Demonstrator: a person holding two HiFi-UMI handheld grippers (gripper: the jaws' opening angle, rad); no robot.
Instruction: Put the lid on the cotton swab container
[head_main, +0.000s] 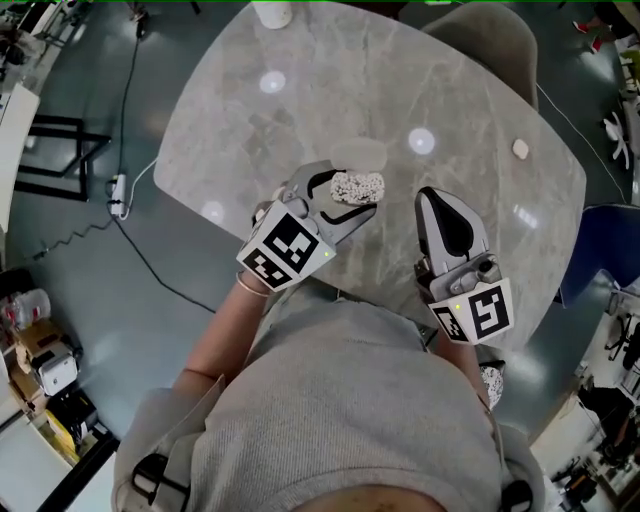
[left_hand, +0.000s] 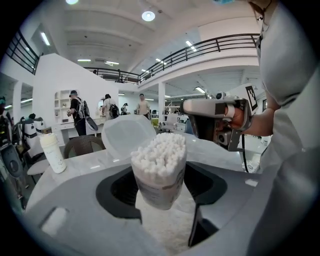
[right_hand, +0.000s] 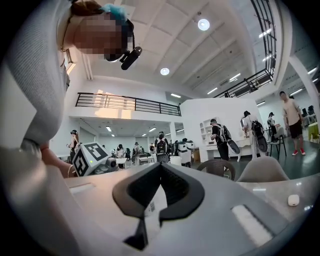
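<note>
The left gripper (head_main: 340, 198) is working near the middle of the head view, and its fingers (left_hand: 116, 192) are standing wide and pressing on both sides of the cotton swab container (left_hand: 160, 172). The container is sitting between the fingers, leaning a little to the right of the frame, and it is full of white swabs up to its open mouth. In the head view the container (head_main: 357, 186) is showing just above the centre, over the grey marble counter (head_main: 300, 110).

The clear round lid (left_hand: 127, 135) is standing open directly behind the container's mouth, at its upper left in the left gripper view. In the head view the lid (head_main: 360, 152) is lying just above the container and touching it; I cannot tell whether it is joined to the rim.

The right gripper (head_main: 436, 205) is hovering to the right of the container, apart from it. Its fingers (right_hand: 172, 192) are pressed together and are gripping nothing.

A white bottle (left_hand: 52, 152) is standing far back on the counter, at the left of the left gripper view. A small white object (head_main: 520, 149) is lying near the counter's right edge.
</note>
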